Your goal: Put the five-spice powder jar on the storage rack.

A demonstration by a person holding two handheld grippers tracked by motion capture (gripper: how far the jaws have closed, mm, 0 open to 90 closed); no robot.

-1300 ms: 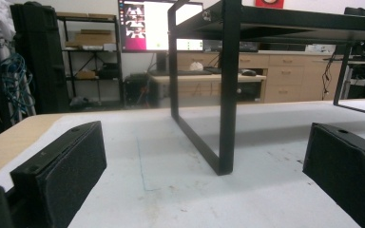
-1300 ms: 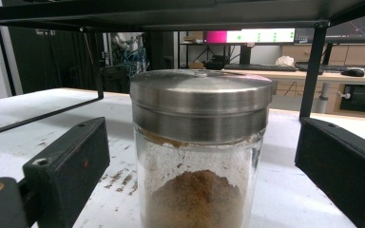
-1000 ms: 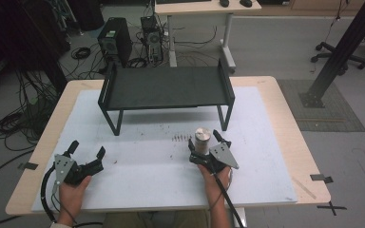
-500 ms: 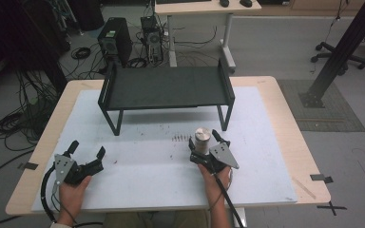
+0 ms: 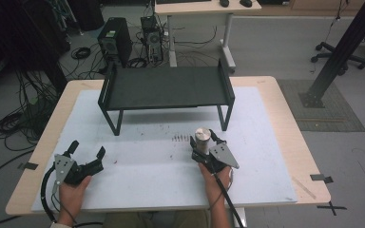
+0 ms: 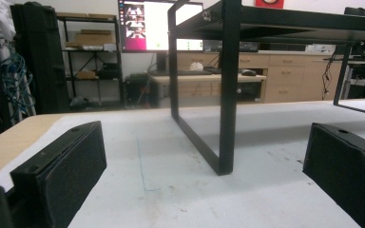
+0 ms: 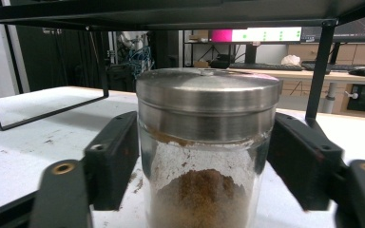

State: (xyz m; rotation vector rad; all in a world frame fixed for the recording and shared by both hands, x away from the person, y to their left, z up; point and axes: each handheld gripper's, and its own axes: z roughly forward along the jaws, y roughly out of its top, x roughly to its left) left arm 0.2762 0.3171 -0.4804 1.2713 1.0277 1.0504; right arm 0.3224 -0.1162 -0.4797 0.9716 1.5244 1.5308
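Right hand-held gripper (image 5: 203, 145) has just been closing its jaws around a glass jar (image 7: 204, 156) with a metal lid (image 7: 208, 90) and brown powder inside; jar stands upright on the white surface (image 5: 161, 166) right between the jaws, directly ahead of its camera. Pads look touching or very nearly touching the glass on both sides, just under the lid. Risks: smooth glass may slip if the clamp is light; grip sits high, so the jar may tilt once lifted. The black rack (image 5: 166, 90) stands just beyond the jar, its top shelf overhead, so a careless lift could knock the lid against it. Left hand-held gripper (image 5: 86, 153) rests on the surface well off to the side, jaws apart, nothing between.
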